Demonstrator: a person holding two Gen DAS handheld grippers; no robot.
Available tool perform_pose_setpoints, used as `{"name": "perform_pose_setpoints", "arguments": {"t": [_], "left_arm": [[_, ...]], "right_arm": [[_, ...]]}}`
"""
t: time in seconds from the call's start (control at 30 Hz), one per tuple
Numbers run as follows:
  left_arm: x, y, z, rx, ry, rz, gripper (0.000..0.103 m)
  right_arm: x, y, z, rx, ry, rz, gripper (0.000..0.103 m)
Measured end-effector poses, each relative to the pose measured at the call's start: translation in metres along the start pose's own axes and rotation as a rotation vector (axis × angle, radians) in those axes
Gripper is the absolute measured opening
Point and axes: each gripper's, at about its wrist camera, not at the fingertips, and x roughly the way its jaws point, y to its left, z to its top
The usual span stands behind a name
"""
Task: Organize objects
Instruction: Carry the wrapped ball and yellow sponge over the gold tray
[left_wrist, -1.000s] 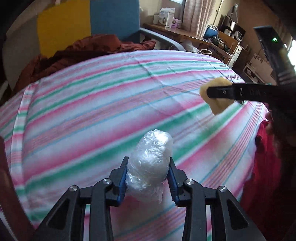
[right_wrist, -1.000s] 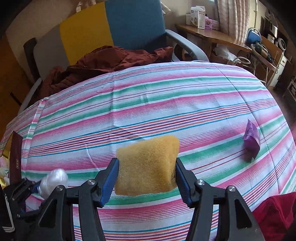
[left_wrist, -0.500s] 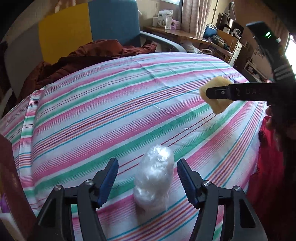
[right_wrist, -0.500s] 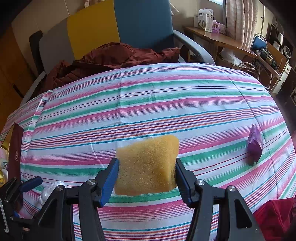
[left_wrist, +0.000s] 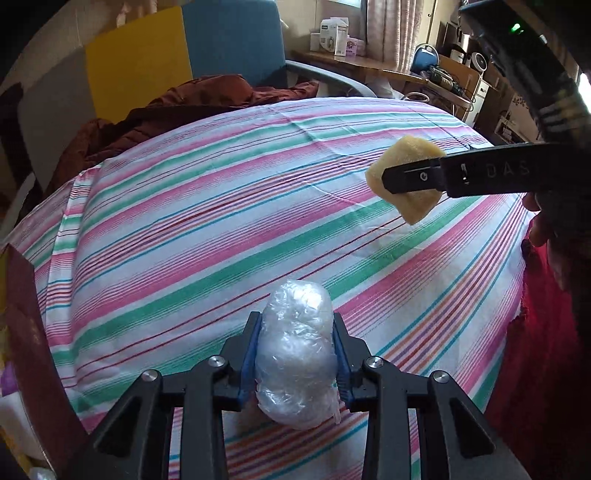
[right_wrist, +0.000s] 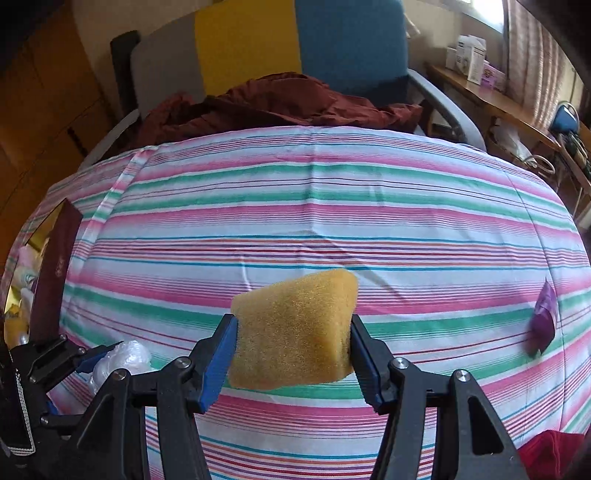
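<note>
My left gripper (left_wrist: 295, 354) is shut on a crumpled clear plastic bag (left_wrist: 295, 350), low over the striped cloth (left_wrist: 221, 221). The bag also shows in the right wrist view (right_wrist: 123, 356) at the lower left. My right gripper (right_wrist: 291, 354) is shut on a yellow sponge (right_wrist: 291, 332) and holds it above the cloth. The sponge also shows in the left wrist view (left_wrist: 402, 177), up at the right, held by the right gripper (left_wrist: 410, 179). A small purple packet (right_wrist: 543, 319) lies on the cloth at the far right.
A dark red box (right_wrist: 55, 277) with several items inside stands at the left edge. A brown cloth (right_wrist: 273, 103) lies on a chair (right_wrist: 351, 44) behind the table. A red cloth (left_wrist: 539, 350) hangs at the right. A shelf (left_wrist: 369, 66) stands behind.
The left gripper opened half a second ago with the bag resting on the cloth, and has now shut on the bag again. The right gripper kept hold of the sponge.
</note>
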Motion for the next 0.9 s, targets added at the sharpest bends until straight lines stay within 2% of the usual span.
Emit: {"name": "perform_pose_setpoints", "arguments": {"t": [0.63,0.9], "left_arm": [[-0.049,0.009,-0.014,-0.025,-0.078,0.029,0.036],[-0.082,0.037,-0.032,-0.095,-0.115,0.021,0.036]], "right_arm": [[0.003,0.007,-0.004,-0.032,0.018,-0.001,0.06],[0.012,0.008,-0.006,-0.03,0.058,-0.014,0.059]]}}
